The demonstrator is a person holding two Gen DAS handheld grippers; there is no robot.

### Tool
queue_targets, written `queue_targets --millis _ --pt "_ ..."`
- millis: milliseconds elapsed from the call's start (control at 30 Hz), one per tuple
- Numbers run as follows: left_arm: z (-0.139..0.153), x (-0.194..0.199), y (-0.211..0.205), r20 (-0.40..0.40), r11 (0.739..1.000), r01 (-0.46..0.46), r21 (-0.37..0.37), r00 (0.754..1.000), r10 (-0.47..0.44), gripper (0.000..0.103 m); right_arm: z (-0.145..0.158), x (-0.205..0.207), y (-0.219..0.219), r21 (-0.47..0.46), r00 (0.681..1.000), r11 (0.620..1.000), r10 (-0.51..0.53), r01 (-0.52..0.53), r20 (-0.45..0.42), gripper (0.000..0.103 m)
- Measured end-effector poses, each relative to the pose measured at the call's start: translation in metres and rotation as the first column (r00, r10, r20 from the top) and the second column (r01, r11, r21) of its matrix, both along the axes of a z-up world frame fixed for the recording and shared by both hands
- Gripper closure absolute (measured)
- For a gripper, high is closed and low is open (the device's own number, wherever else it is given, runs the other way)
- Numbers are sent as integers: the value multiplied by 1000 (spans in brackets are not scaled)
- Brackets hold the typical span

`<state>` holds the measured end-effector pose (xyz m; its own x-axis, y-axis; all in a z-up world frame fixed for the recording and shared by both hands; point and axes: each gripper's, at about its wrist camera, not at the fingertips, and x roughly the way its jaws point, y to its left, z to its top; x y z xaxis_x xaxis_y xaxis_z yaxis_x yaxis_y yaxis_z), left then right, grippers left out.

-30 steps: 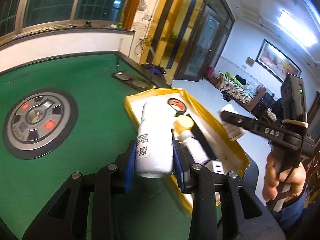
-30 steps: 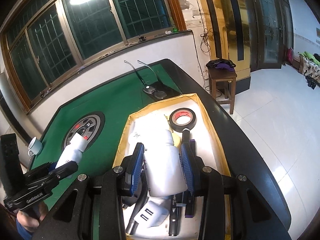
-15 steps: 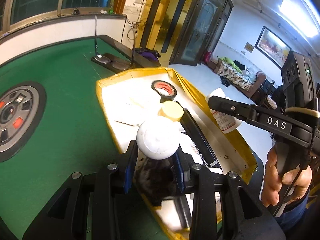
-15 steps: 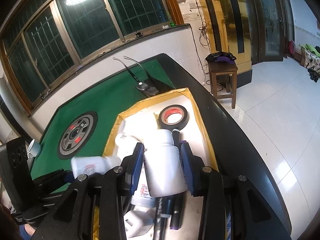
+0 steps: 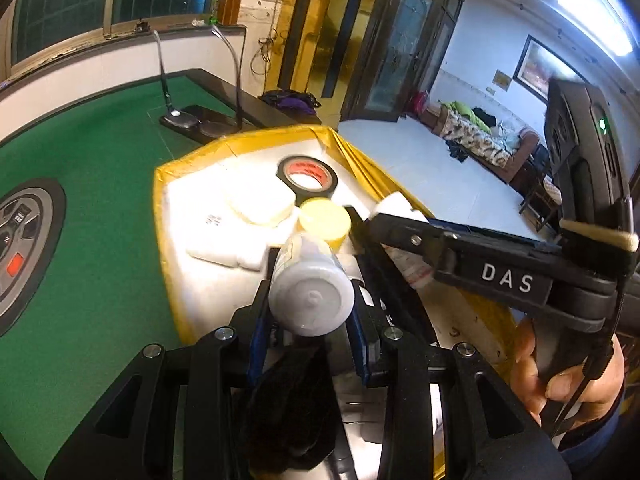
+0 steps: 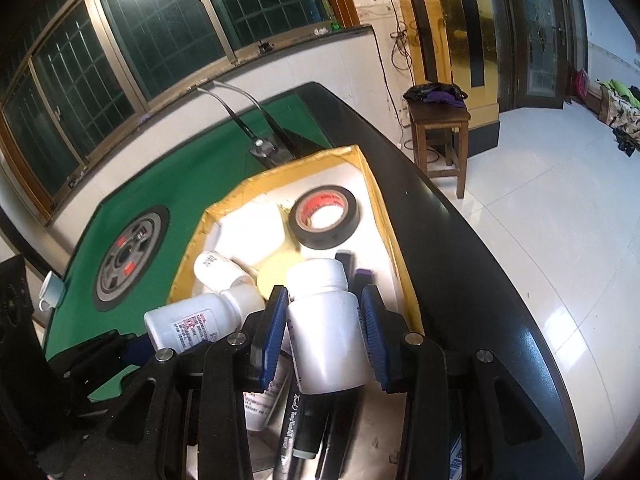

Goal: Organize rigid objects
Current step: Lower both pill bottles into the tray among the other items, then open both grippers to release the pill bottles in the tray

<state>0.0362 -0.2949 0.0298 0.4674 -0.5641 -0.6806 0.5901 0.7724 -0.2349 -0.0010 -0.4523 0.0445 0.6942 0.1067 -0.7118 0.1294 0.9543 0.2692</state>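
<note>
Both wrist views close above, sharing yellow tray point(image 5: 162, 216) point(image 6: 404, 256)

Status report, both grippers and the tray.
Left gripper shut on labelled bottle. Right gripper shut on plain bottle. Both over crowded tray; tape roll beyond.

White capitals "DAS" stand on the side of the right tongs point(image 5: 362, 236), seen from the left wrist. A bottle point(image 6: 188, 326) in the tray carries a red-and-black printed label, too small to read. Script on a marker point(image 6: 289, 426) near the right tongs' base is illegible.
</note>
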Motion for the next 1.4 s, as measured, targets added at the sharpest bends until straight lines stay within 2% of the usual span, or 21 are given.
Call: queue_targets --millis 200,533,1033,1133,1233,1300,1367,1400 --pt "-4 -7 -4 20 999 -3 35 1000 2 71 -3 1 -2 -9 1000 1000 3 -3 -24 69" --pt "-4 -26 -13 139 994 -10 113 990 -6 71 -7 -3 10 -111 999 993 21 -26 -46 69" --pt "-1 -38 -19 216 991 -14 135 976 -16 71 -7 -8 14 -114 999 993 23 -28 -47 69" --pt "2 -41 -20 229 991 -13 131 973 -17 71 -4 -10 15 -115 999 993 23 -28 -45 66" --pt "3 -45 -20 247 991 -13 135 969 -21 71 0 -13 17 -125 999 992 23 -27 -31 58" --pt "5 -45 -18 249 991 -14 130 968 -19 71 3 -15 19 -132 1000 991 21 -22 -15 58" --pt "8 -47 -15 250 993 -23 120 968 -8 67 9 -19 19 -132 1000 991 19 -18 4 57" --pt "10 -48 -13 259 993 -31 115 966 0 59 12 -21 18 -135 1000 991 14 -11 16 55"
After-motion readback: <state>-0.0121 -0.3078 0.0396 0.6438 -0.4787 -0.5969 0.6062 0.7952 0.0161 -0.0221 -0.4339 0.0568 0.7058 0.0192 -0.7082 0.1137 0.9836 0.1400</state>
